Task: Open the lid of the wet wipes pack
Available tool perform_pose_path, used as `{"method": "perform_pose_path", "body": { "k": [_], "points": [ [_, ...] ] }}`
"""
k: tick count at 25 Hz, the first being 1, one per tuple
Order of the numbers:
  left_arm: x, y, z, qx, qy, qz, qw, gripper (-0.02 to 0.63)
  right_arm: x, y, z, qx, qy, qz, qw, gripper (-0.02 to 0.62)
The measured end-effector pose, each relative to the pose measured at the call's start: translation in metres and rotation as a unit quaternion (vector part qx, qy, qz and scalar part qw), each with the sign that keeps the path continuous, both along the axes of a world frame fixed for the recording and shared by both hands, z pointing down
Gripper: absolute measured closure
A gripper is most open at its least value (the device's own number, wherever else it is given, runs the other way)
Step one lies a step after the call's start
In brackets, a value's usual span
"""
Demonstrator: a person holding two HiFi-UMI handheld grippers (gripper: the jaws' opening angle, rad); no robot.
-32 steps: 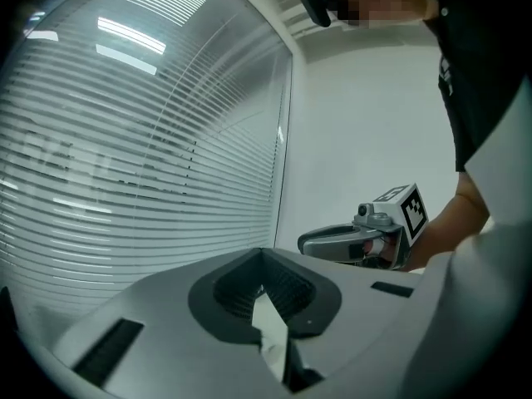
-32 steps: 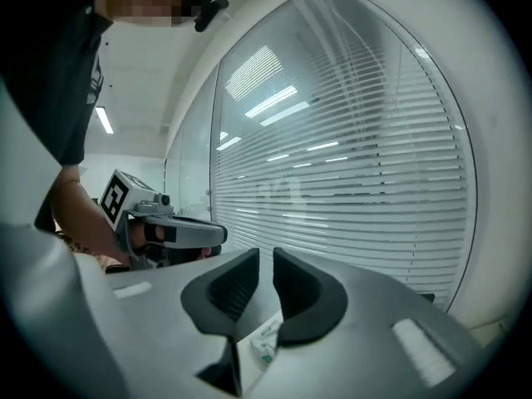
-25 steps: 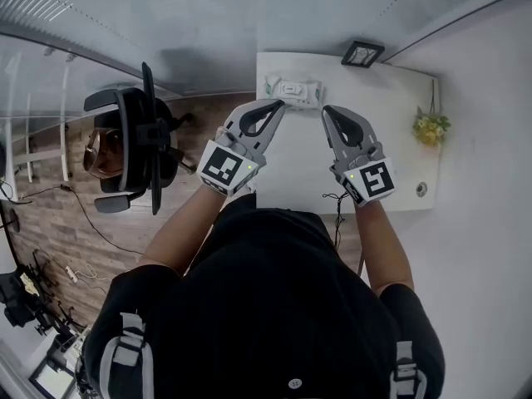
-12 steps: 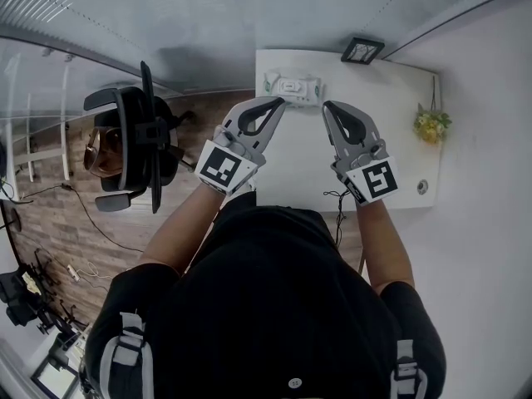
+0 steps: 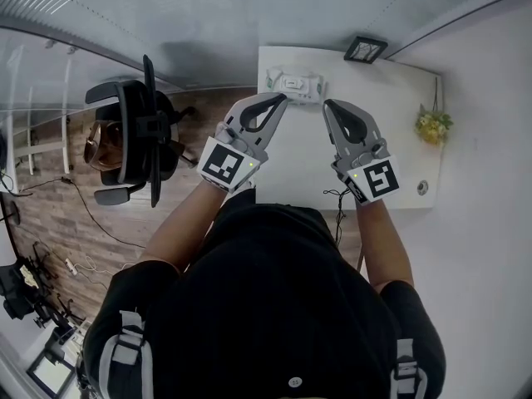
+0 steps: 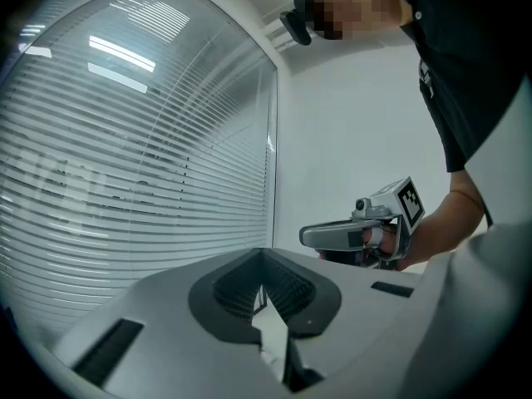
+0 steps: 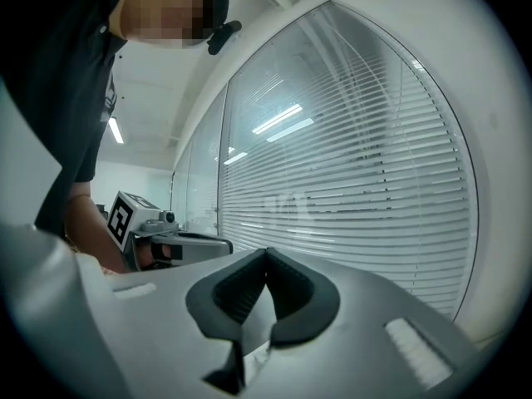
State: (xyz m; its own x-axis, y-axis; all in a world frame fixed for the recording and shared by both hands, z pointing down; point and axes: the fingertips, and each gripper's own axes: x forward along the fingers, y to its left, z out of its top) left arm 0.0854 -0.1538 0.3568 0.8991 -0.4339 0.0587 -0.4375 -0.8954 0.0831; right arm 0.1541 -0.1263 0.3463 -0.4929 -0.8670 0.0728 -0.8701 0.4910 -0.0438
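**Both claws pinched shut, short of the wipes pack**

My left claw (image 5: 281, 98) and my right claw (image 5: 327, 105) are both pressed together at the tips, with nothing between the jaws. I hold them level over the white worktop (image 5: 391, 140), one on each side, pointing away from me.

The wet wipes pack (image 5: 293, 86) lies flat at the far edge of the worktop, near its left corner. Its lid (image 5: 292, 82) shows as a pale patch on top, too small for me to tell whether it is lifted. My left claw's tip sits just beside the pack's near left corner. My right tip is near its right end, but apart from it.

A small picture frame (image 5: 365, 50) stands at the far edge. A posy of flowers (image 5: 432, 126) sits to the right. An office chair (image 5: 133, 144) stands on the floor to my left.
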Motion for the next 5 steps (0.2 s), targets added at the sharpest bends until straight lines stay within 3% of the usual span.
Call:
{"method": "perform_pose_path", "body": {
  "k": [5],
  "points": [
    [-0.002, 0.000, 0.000, -0.006, -0.002, -0.003, 1.0000, 0.606, -0.006, -0.005, -0.015, 0.011, -0.018, 0.006, 1.000, 0.584]
  ]
}}
